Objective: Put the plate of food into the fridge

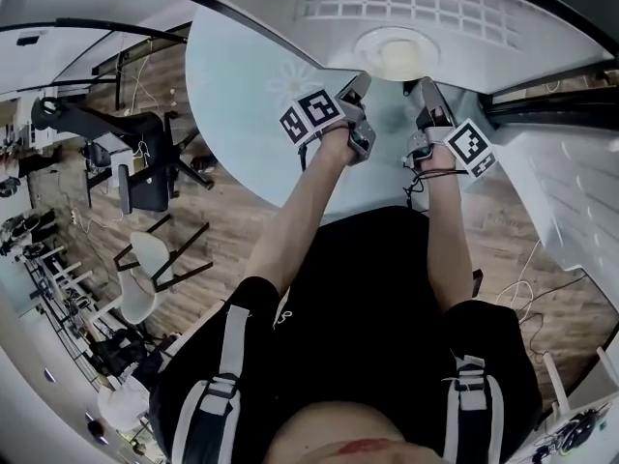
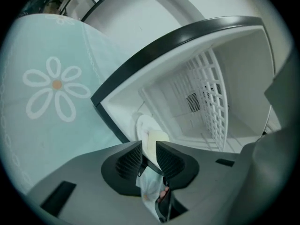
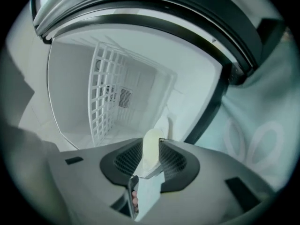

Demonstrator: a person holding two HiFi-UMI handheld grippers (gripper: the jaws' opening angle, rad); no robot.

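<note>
A white plate (image 1: 397, 54) with pale yellow food lies on the floor of the open white fridge (image 1: 455, 13). My left gripper (image 1: 356, 87) sits just at the plate's near left rim. In the left gripper view the plate (image 2: 149, 129) shows beyond the left gripper (image 2: 148, 150), whose fingers stand apart with a gap. My right gripper (image 1: 424, 90) is at the plate's near right rim. In the right gripper view the pale plate edge (image 3: 151, 146) shows in the gap of the right gripper (image 3: 151, 153); the pads do not seem to press on it.
A white wire rack (image 2: 211, 97) stands inside the fridge, and a dark seal (image 3: 220, 102) frames the opening. A pale blue panel with a daisy print (image 1: 247, 90) lies to the left. A black office chair (image 1: 135, 158) and a white chair (image 1: 155, 259) stand on the wooden floor.
</note>
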